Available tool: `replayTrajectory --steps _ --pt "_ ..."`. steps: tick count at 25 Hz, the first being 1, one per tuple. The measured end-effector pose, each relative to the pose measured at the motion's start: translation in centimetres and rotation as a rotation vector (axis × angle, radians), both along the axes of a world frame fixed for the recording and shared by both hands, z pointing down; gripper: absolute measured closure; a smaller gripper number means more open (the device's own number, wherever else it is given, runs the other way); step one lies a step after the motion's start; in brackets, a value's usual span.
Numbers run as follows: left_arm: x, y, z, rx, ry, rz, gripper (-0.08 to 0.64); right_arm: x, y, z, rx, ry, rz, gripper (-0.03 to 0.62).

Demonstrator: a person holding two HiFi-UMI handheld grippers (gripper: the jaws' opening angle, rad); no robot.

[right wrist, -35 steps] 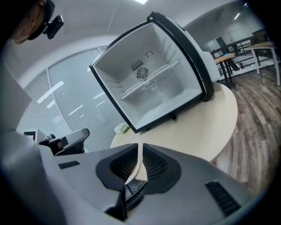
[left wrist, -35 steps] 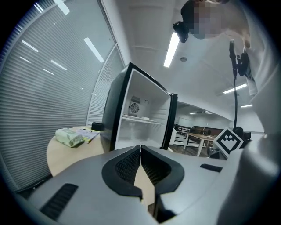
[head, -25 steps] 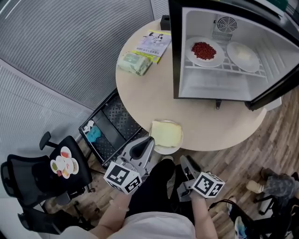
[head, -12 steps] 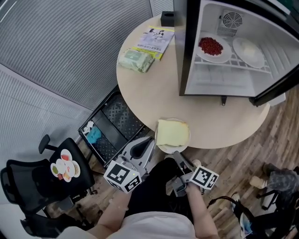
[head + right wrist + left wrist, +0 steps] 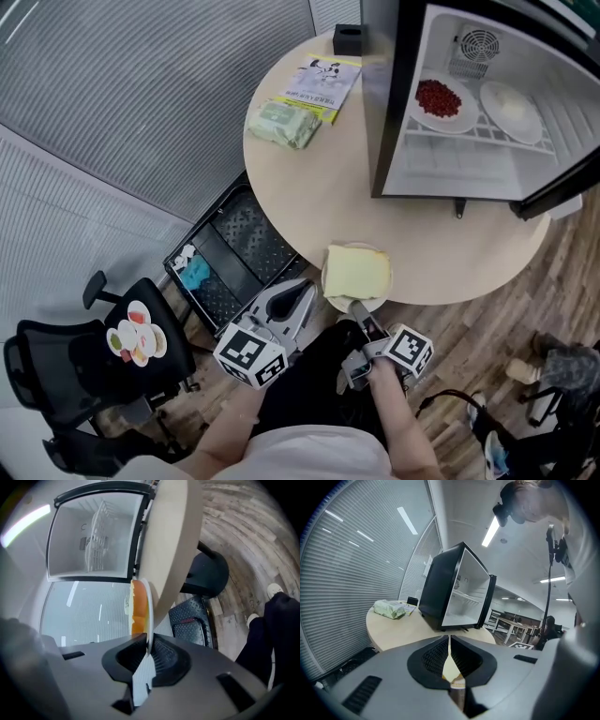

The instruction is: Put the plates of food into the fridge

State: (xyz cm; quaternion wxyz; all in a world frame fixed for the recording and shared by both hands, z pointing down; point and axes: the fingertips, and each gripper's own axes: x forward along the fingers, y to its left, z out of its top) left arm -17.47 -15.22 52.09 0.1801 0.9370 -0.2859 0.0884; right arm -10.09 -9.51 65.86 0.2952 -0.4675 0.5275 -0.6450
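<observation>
One plate (image 5: pixel 375 303) carrying a yellow slice (image 5: pixel 356 272) sits on the round table (image 5: pixel 309 187), at its near edge. The right gripper (image 5: pixel 357 307) comes in from just off that edge. In the right gripper view the plate's thin rim (image 5: pixel 149 602) runs straight between the jaws, which have just been closing and now pinch it, with the slice (image 5: pixel 137 606) on the plate's upper face. The table (image 5: pixel 168 541) stands on end in that view, so the tool is rolled onto its side. The left gripper (image 5: pixel 306 284) hangs off the table's near edge, just beside the plate, apart from it. Its jaws (image 5: pixel 449 641) are together with nothing between them, pointing across the table top (image 5: pixel 403 630). At the table's far right stands a black fridge (image 5: pixel 384 94), door open. A wire shelf (image 5: pixel 469 141) inside bears a plate of red food (image 5: pixel 441 125) and a second pale plate (image 5: pixel 511 112), side by side; what the pale one holds I cannot make out. At the table's far left lie a green soft pack (image 5: pixel 283 124) and a printed leaflet (image 5: pixel 323 80), touching, with a small black box (image 5: pixel 348 37) at the far edge. On the floor beside the table's left edge lies a black tray (image 5: pixel 230 253). Further off from the table is a black office chair (image 5: pixel 84 366).
</observation>
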Motion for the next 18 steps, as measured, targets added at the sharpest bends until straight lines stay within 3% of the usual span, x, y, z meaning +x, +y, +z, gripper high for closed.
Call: replayTrajectory --steps 9,18 --pt "1.0 -0.7 0.0 0.005 -0.003 0.016 0.555 0.6 -0.5 -0.7 0.014 -0.145 0.061 0.574" --pt "3.3 -1.7 -1.1 0.033 0.017 0.050 0.555 3.9 -1.1 -5.2 0.078 -0.164 0.102 0.574"
